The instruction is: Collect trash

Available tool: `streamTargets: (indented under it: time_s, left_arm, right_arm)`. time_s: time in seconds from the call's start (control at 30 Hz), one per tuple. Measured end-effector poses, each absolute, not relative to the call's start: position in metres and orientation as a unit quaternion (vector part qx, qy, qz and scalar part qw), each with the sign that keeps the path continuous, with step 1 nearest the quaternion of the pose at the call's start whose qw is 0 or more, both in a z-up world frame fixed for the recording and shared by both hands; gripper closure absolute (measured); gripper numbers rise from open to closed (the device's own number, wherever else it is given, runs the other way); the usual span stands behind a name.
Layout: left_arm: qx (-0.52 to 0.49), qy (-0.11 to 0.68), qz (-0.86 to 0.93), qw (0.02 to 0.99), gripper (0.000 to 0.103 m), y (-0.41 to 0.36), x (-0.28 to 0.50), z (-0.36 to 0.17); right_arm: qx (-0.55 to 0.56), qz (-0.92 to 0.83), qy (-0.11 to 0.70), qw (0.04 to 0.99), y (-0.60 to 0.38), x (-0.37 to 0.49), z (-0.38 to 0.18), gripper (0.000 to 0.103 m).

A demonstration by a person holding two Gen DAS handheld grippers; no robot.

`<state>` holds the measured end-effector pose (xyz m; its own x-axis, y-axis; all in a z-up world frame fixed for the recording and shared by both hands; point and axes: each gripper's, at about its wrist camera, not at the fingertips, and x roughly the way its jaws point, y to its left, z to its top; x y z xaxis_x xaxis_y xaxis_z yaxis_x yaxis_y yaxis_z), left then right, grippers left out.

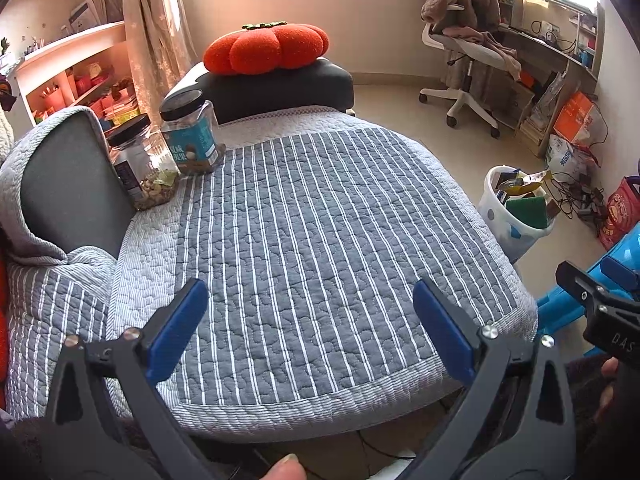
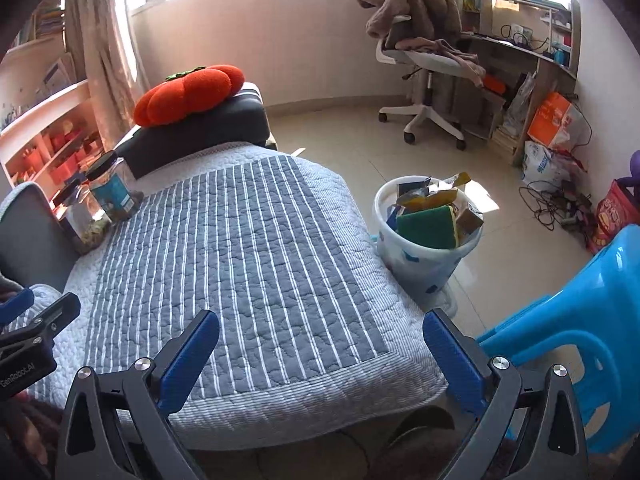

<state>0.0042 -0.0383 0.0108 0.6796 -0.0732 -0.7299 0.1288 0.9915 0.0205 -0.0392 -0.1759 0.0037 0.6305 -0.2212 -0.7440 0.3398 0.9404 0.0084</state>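
A white trash bin point(image 2: 420, 272) stands on the floor to the right of the quilted seat, and it shows in the left wrist view too point(image 1: 496, 216). It is heaped with wrappers and a green sponge point(image 2: 426, 226). My left gripper point(image 1: 310, 286) hangs open over the near part of the grey striped quilt point(image 1: 320, 200), with nothing between its blue pads. My right gripper point(image 2: 320, 316) is open wide over the quilt's near right corner, also holding nothing. The bin lies beyond its right finger and apart from it. No loose trash shows on the quilt.
Two clear jars with black lids point(image 1: 192, 136) point(image 1: 140, 164) stand at the quilt's far left. An orange pumpkin cushion point(image 1: 266, 48) rests on a dark block behind. A blue plastic stool point(image 2: 580, 320) is close on the right. An office chair point(image 2: 424, 80), bags and cables crowd the far right.
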Motion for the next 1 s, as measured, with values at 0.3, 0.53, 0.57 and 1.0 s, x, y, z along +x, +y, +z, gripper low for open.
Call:
streamTargets:
  time_s: [0.3, 0.53, 0.57, 1.0]
  left_arm:
    - [0.032, 0.397, -0.059, 0.916, 0.001, -0.0387, 0.0010, 0.0118]
    - [0.031, 0.398, -0.062, 0.915, 0.001, -0.0395, 0.0009, 0.0113]
    - [0.032, 0.398, -0.061, 0.915, 0.001, -0.0399, 0.0007, 0.0109]
    - [0.030, 0.401, -0.056, 0.914, 0.001, -0.0366, 0.0000, 0.0100]
  right_arm:
    - [0.068, -0.164, 0.392, 0.903, -0.1762, -0.0418, 0.0068, 0.000]
    - [0.067, -0.165, 0.391, 0.903, -0.1766, -0.0422, 0.0071, 0.000]
    - [0.066, -0.166, 0.391, 0.903, -0.1761, -0.0421, 0.0070, 0.000]
    - [0.060, -0.164, 0.385, 0.906, -0.1714, -0.0420, 0.0089, 0.000]
